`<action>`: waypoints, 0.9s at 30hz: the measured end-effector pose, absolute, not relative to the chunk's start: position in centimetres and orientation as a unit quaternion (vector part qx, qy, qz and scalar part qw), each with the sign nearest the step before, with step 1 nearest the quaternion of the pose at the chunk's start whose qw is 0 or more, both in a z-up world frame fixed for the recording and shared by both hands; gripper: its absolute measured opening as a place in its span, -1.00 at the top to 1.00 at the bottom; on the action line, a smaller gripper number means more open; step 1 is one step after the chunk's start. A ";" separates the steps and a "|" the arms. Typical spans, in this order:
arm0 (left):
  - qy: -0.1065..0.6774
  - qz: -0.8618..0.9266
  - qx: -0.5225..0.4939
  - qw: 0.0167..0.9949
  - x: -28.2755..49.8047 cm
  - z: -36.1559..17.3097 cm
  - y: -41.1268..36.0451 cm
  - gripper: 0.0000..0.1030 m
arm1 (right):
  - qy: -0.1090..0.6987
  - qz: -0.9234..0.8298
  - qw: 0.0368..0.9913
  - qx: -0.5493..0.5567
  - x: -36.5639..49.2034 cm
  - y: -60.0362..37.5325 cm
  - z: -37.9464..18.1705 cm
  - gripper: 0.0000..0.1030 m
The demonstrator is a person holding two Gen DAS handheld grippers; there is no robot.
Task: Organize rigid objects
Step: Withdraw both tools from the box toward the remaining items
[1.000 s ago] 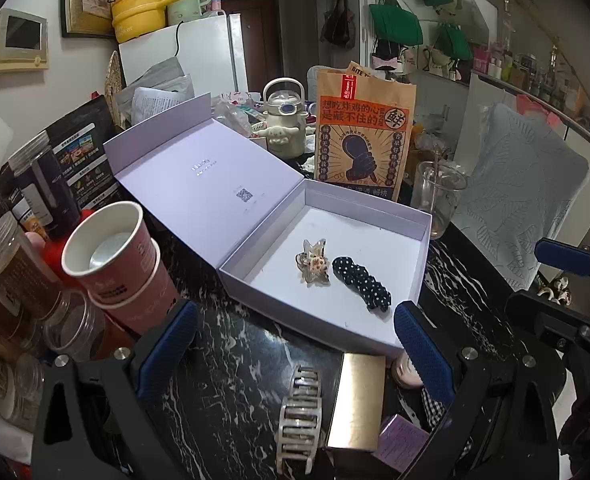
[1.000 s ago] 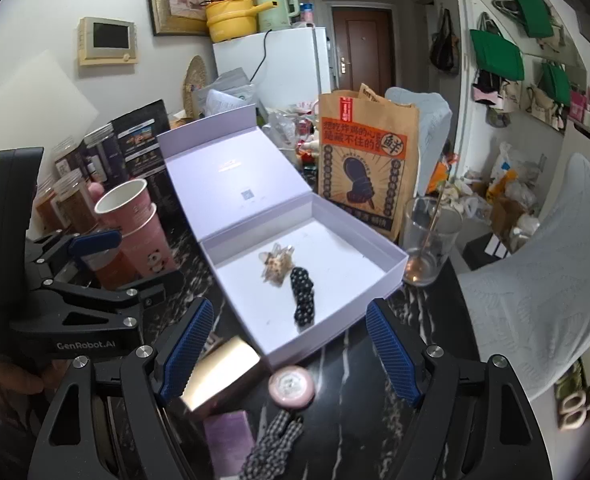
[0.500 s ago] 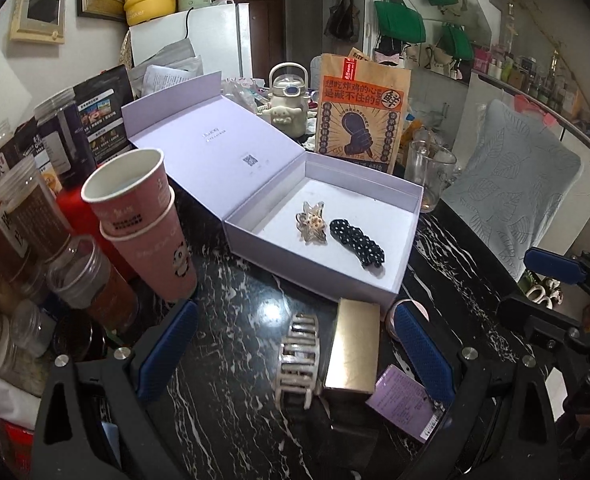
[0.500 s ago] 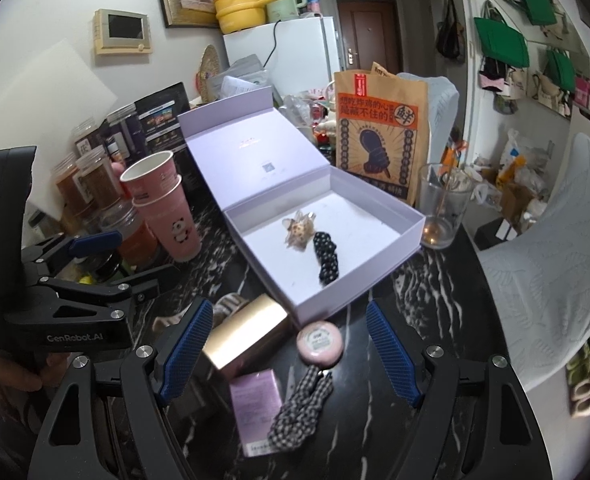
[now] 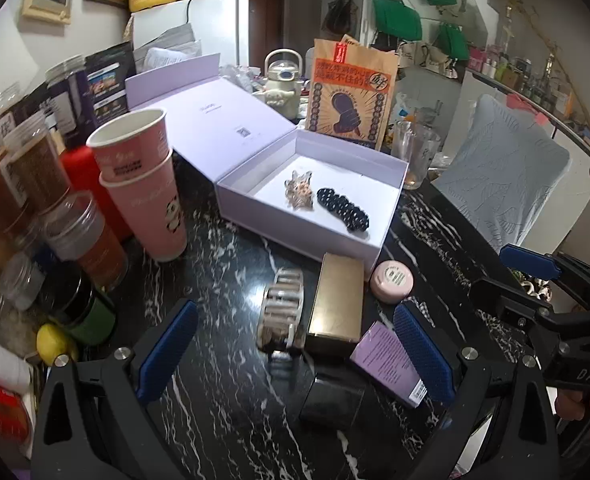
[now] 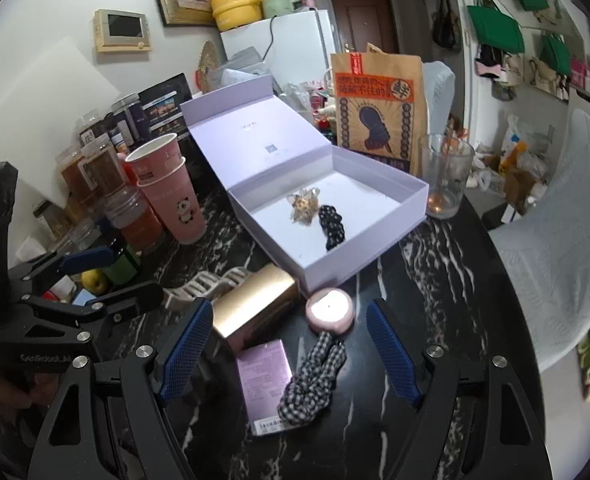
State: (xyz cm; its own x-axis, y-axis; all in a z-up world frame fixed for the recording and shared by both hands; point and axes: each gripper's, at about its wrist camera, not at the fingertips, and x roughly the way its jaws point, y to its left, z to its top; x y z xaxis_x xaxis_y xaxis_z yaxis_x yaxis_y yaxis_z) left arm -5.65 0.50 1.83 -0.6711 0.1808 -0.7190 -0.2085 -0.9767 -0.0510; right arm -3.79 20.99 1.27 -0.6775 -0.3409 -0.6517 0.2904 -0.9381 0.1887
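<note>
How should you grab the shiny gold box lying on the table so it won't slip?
Grip the gold box across its two long flat sides, near the middle, coming down from above. It lies flat, with its far end touching the lilac gift box, the pale hair claw close on one side and the purple card near the other, so a steep approach probably clears them best.

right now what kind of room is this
Most likely a lived-in home kitchen or dining corner: a white fridge with a yellow pot on top, spice jars crowding the black marble table, and green bags hung by the entry door.
</note>
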 end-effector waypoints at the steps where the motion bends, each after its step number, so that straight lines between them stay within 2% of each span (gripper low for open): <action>1: 0.014 0.915 -0.390 0.104 -5.4 1.6 0.4 -0.94 | -0.037 -0.915 0.171 0.363 -3.7 21.1 1.0 -0.55; 27: -0.047 0.883 -0.455 0.108 -2.6 -6.6 -0.2 -0.93 | -0.059 -0.891 0.163 0.420 -2.2 21.2 -6.8 -0.55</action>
State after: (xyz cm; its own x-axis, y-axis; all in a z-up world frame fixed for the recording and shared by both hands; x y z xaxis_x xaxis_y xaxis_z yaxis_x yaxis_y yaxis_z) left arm -2.58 -0.19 -6.59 -0.5626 0.2335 -0.7931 -0.1475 -0.9722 -0.1817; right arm -2.20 21.19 -6.83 -0.5943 -0.3400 -0.7289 0.2409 -0.9399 0.2420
